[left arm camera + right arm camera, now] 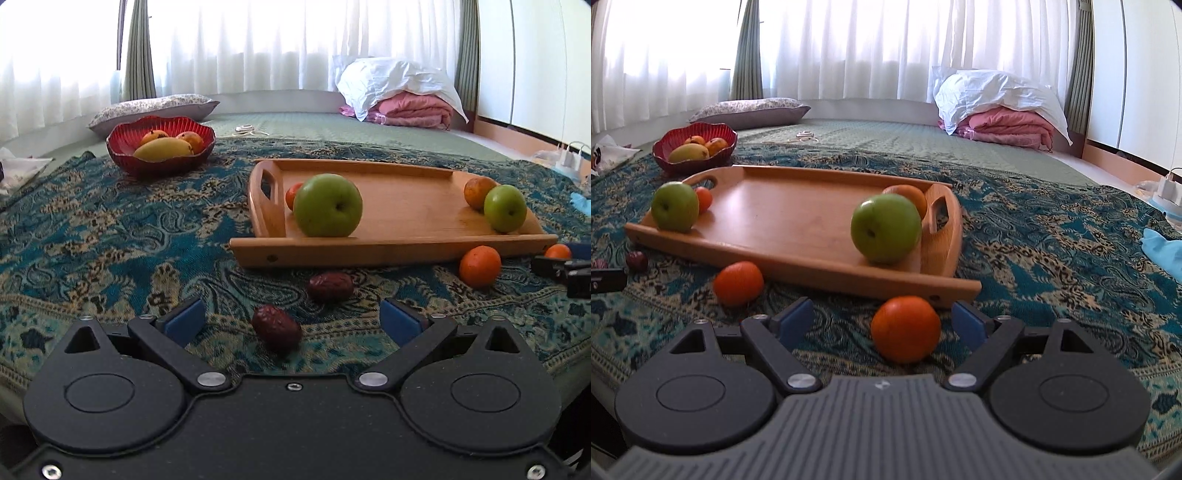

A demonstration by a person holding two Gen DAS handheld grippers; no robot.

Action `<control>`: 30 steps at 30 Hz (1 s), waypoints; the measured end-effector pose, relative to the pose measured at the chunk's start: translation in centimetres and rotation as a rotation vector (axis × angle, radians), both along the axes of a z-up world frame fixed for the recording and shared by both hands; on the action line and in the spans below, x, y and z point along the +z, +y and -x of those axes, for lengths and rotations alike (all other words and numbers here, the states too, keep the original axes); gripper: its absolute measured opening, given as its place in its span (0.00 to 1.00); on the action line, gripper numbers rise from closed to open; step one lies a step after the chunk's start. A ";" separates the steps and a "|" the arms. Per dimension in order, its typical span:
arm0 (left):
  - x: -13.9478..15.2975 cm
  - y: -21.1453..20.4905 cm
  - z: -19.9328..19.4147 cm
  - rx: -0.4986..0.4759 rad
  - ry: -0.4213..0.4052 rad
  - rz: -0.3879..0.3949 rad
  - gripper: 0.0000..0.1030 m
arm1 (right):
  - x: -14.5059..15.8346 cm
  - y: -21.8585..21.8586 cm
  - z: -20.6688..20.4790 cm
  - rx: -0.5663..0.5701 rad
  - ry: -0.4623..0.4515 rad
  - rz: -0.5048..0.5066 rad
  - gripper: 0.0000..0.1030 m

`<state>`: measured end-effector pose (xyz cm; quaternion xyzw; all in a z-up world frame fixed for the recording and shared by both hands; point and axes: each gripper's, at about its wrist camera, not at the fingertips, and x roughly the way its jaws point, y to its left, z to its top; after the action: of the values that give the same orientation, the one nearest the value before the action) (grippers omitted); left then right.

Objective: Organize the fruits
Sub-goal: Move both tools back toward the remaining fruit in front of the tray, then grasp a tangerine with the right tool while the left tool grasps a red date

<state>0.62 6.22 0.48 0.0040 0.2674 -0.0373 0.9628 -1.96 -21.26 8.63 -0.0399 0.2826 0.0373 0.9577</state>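
A wooden tray (406, 218) (798, 221) lies on the patterned cloth and holds two green apples (327, 205) (505, 208) and small oranges (478, 192). My left gripper (291, 317) is open, with a dark red date (276, 328) lying between its blue pads; a second date (330, 287) lies just ahead. My right gripper (884, 321) is open around an orange (905, 329) on the cloth. Another orange (738, 283) (480, 266) lies in front of the tray. The right gripper's tip shows in the left wrist view (565, 269).
A red bowl (160, 147) (694, 147) with mangoes stands at the back left. A pillow (155, 110) and folded pink and white bedding (402, 96) lie behind. A blue cloth (1163, 251) lies at the right, white curtains at the back.
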 end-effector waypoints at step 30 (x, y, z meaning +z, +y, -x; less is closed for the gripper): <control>0.3 1.0 1.0 -0.006 0.006 -0.007 0.42 | -0.4 -0.6 0.8 -0.072 0.008 -0.044 0.53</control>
<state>-0.40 7.20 0.78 0.0079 0.2703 -0.0394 0.9619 -2.78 -21.89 8.21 -0.0084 0.2869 0.0089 0.9579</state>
